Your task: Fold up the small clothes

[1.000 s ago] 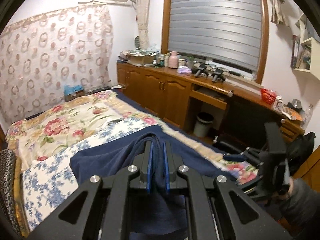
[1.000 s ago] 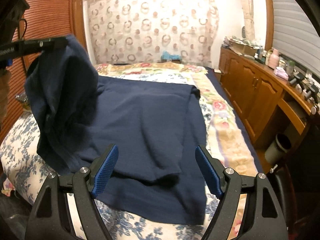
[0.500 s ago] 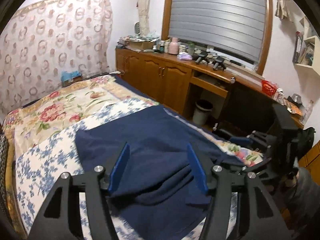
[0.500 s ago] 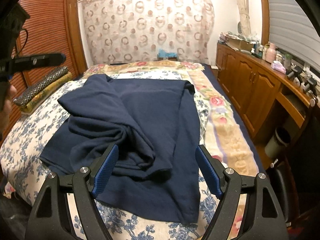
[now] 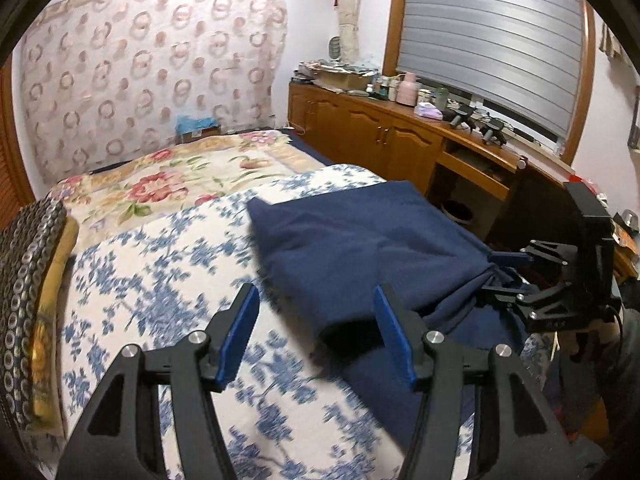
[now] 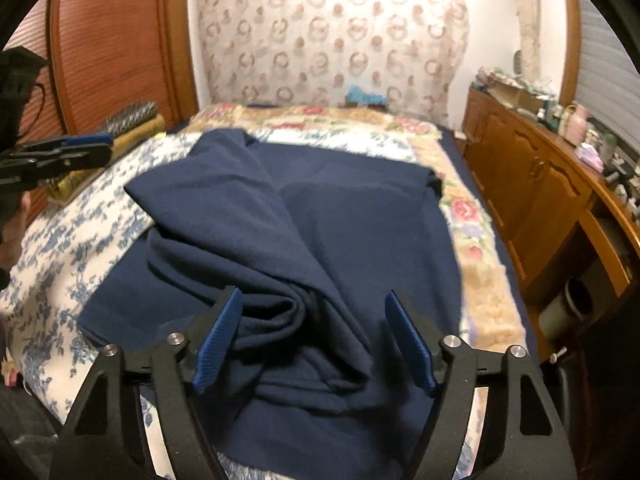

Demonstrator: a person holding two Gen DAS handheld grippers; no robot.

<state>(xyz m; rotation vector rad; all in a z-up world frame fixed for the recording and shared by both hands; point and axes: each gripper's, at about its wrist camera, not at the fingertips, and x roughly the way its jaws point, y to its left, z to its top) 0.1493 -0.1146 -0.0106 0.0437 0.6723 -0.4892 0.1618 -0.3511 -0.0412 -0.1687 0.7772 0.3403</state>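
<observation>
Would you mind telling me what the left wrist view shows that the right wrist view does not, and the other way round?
Only the left wrist view shows the window blind and the open left gripper over blue-flowered bedding beside the garment's edge. Only the right wrist view shows the louvred wooden door and the bunched fold of cloth between the right gripper's closing jaws, pads not visibly pressing. Both show the navy garment on the bed, the ring-patterned curtain and the wooden cabinets.
</observation>
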